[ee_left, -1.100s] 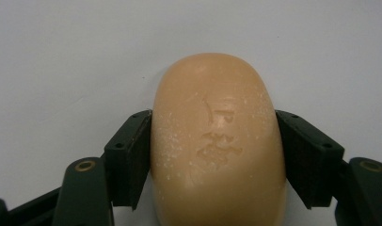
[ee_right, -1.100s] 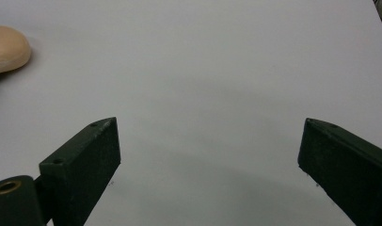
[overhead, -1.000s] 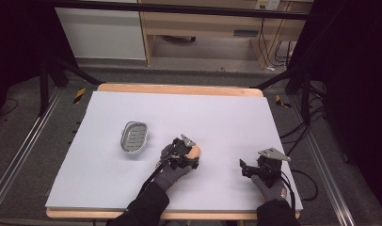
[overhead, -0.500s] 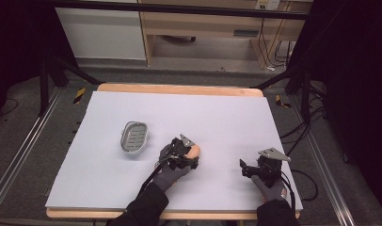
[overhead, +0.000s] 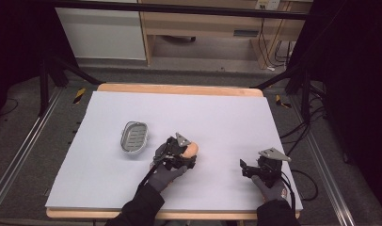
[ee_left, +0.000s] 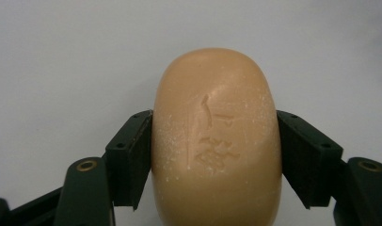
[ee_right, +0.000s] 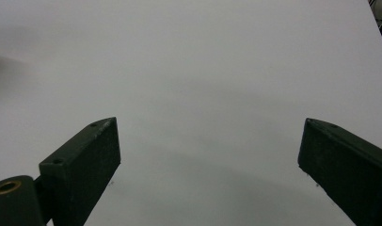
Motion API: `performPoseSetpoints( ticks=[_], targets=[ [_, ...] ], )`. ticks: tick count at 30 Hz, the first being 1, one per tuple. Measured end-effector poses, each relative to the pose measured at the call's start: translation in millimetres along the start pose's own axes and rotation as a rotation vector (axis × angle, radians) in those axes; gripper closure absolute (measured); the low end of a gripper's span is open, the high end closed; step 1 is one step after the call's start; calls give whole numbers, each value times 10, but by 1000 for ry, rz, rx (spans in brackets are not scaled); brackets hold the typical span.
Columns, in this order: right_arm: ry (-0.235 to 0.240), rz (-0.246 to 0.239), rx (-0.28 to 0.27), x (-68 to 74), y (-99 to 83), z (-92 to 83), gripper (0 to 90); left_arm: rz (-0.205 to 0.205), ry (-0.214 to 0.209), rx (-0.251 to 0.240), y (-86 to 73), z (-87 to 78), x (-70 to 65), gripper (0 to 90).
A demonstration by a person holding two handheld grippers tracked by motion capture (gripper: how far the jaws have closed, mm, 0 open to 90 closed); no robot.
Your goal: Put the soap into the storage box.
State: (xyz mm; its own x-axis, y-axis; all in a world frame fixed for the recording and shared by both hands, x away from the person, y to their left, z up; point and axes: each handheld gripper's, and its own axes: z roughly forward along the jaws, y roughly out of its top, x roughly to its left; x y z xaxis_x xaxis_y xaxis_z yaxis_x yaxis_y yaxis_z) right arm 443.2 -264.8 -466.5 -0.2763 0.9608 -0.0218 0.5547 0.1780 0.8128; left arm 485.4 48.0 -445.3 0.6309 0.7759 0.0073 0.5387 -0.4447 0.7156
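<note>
A tan oval bar of soap with a stamped mark sits between the black pads of my left gripper, which is shut on its two long sides. In the high view the soap and the left gripper are at the middle of the white table sheet, just right of a grey oval soap dish. My right gripper rests near the front right, its jaws wide open over bare sheet.
The white sheet covers a wooden table with its edge showing at the back. Dark floor, rails and cables surround the table. A cabinet stands beyond it.
My left gripper has lifted slightly with the soap held in it. The right gripper has not moved.
</note>
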Motion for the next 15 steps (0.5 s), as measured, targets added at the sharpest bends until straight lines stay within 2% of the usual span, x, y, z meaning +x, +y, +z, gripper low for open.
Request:
performPoseSetpoints(
  ticks=[9, 15],
  targets=[
    [-1, 1, -9, -3, 2, -13, 64, -1, 12, -15, 8, -174, 74, 320],
    [-3, 1, -6, 3, 0, -12, 64, -6, 11, -44, 0, -304, 103, 320]
  ],
)
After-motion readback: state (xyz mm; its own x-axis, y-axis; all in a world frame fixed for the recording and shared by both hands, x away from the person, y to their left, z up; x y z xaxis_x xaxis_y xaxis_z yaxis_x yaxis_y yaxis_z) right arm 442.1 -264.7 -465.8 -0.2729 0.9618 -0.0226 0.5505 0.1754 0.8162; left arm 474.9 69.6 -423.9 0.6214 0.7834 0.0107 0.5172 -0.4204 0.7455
